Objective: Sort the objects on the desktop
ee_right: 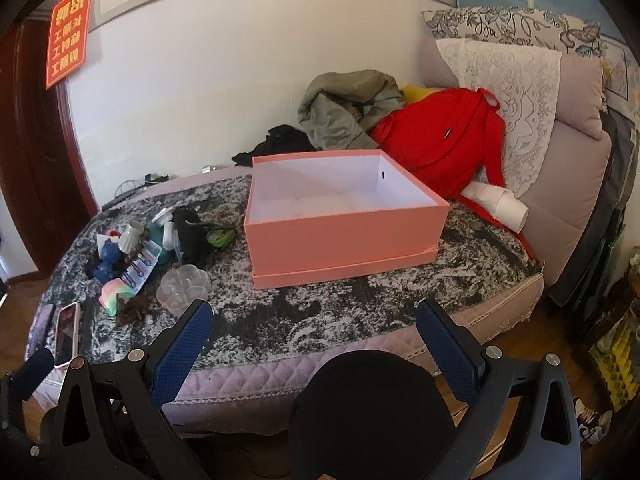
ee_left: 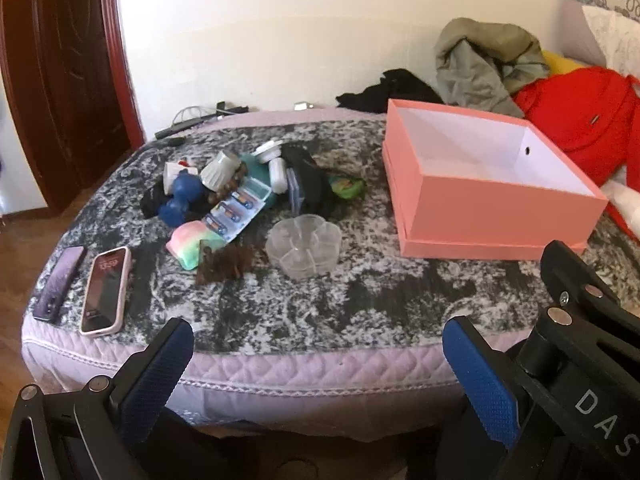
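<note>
On the bed (ee_left: 360,300), at its near left edge, lie a dark phone (ee_left: 60,282) and, just right of it, a pink phone (ee_left: 106,290). Farther in sits the clutter to be sorted: a blue toy (ee_left: 180,196), a battery pack (ee_left: 236,210), a rainbow block (ee_left: 192,246), a brown tuft (ee_left: 226,262) and a clear flower-shaped dish (ee_left: 304,246). Right of the pile stands an open pink box (ee_left: 492,200), empty inside. Clothes lie at the far right, a red jacket (ee_right: 440,132) among them. The left tool (ee_left: 318,354) and right tool (ee_right: 314,336) both hover near the bed's front edge, spread wide, grasping nothing.
</note>
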